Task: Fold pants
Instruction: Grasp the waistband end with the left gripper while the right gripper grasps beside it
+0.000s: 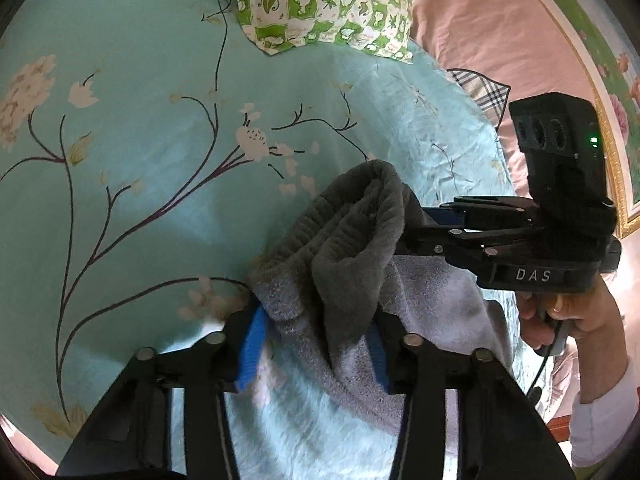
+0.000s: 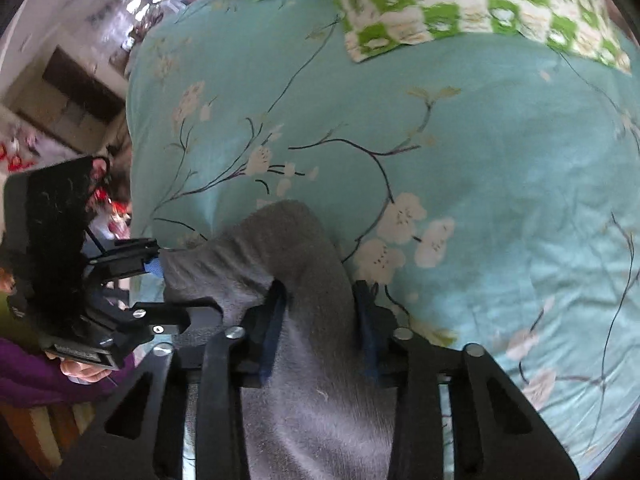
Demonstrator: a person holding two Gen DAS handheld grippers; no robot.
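Note:
Grey fleece pants (image 1: 340, 248) hang bunched above the turquoise floral bed sheet (image 1: 140, 160). My left gripper (image 1: 316, 340) is shut on one part of the pants' ribbed edge, blue pads on either side of the cloth. My right gripper (image 2: 318, 320) is shut on the pants (image 2: 304, 272) close by. In the left wrist view the right gripper (image 1: 404, 236) reaches in from the right and bites the same bunch. In the right wrist view the left gripper (image 2: 160, 268) grips the cloth at the left. The rest of the pants hangs below, hidden.
A green and white checked pillow (image 1: 324, 4) lies at the far side of the bed. A pink quilt (image 1: 500, 40) lies at the right. The bed's left edge (image 2: 132, 128) borders a cluttered room.

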